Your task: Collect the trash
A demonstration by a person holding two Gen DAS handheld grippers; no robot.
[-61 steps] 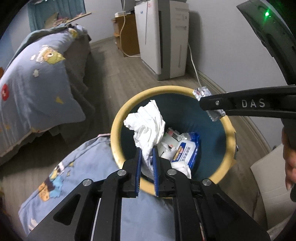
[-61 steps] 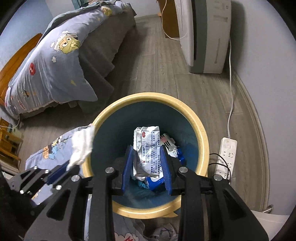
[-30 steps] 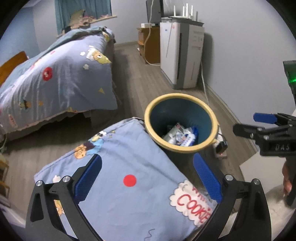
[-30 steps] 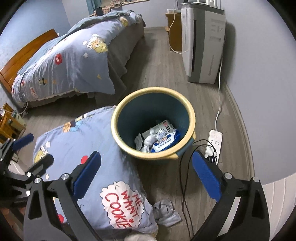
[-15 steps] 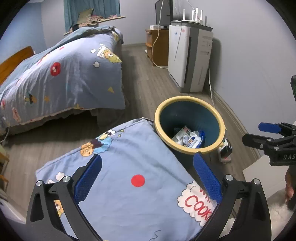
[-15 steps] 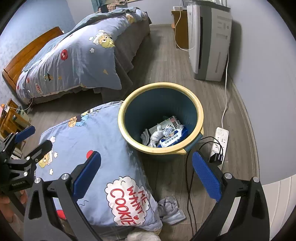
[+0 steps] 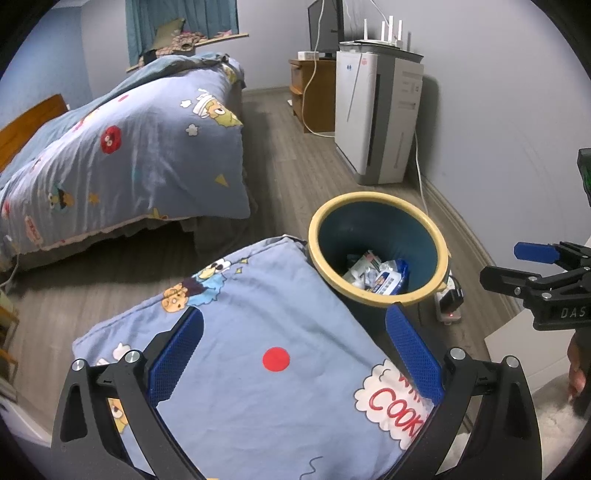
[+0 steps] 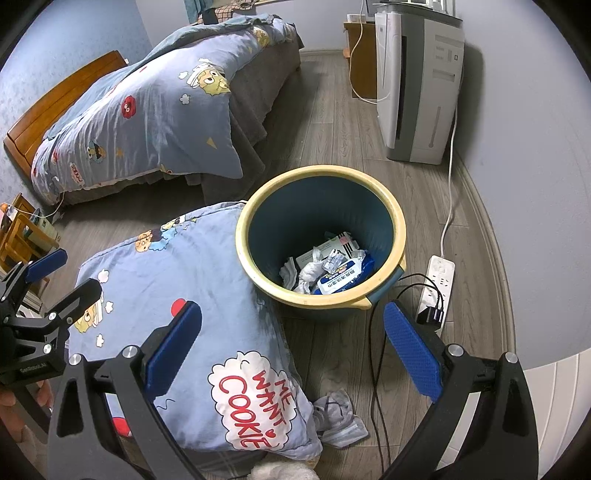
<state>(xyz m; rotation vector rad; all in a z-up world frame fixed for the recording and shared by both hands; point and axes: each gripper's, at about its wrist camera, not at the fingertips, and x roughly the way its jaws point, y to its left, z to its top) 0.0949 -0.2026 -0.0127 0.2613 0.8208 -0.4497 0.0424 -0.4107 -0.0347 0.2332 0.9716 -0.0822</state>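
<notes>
Bed (image 7: pixel 122 155) with cartoon-print blue duvet, matching pillow (image 8: pixel 177 295) on the floor reading "ME WANT COOKIE", white air purifier (image 7: pixel 376 114) against the wall, router (image 7: pixel 380 31) on top, wooden cabinet (image 7: pixel 312 92), power strip (image 8: pixel 437 284) with black plugs, grey wood floor (image 8: pixel 325 129)

Both grippers were just hanging there with nothing in them. The left gripper (image 7: pixel 293 350) had its blue-padded fingers (image 7: pixel 177 350) spread wide apart, and the right gripper (image 8: pixel 291 349) was splayed just as wide. A bit of the person's hand (image 8: pixel 22 402) was wrapped around the left one's handle.
</notes>
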